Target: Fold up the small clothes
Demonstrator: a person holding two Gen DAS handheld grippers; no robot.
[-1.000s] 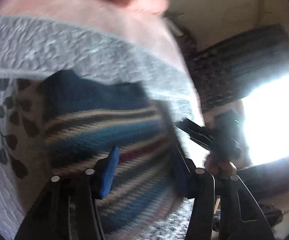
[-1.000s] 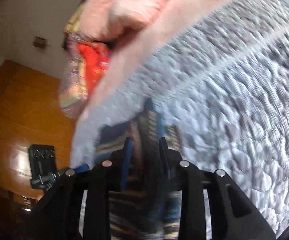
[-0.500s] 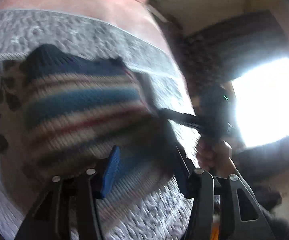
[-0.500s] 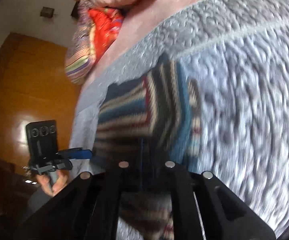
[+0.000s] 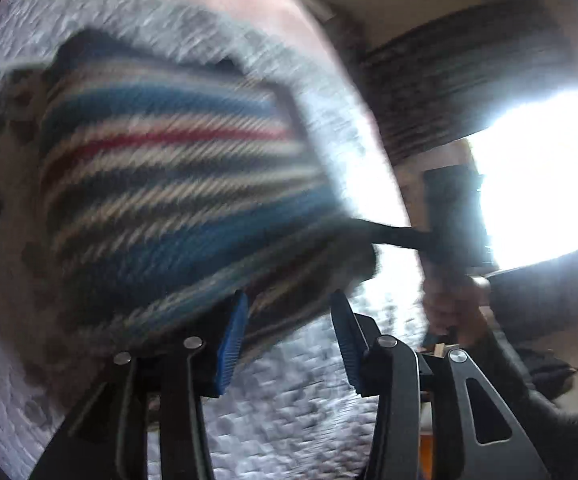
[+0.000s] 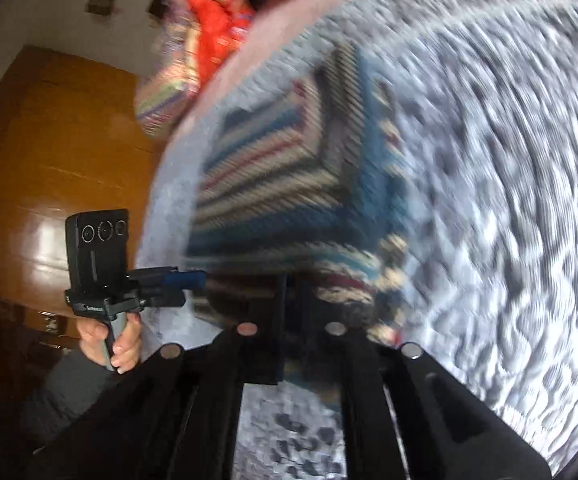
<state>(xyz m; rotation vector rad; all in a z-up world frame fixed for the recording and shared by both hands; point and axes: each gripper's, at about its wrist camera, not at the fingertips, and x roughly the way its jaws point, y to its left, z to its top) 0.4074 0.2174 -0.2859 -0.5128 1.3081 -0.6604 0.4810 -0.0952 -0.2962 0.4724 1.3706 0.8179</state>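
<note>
Pinching the striped knit sweater (image 6: pixel 273 184) lets the right tool (image 6: pixel 289 300) lift it off the quilted bed (image 6: pixel 509 160) for folding, while the left tool (image 5: pixel 289 320) hangs wide, empty.

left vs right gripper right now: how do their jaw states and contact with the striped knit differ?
The left gripper has its blue-padded jaws spread apart, with the blue, cream and red striped knit garment lying loose between them. The right gripper has its jaws closed together, pinching the garment's near edge. Both point at the same garment on the grey quilted bedspread.
</note>
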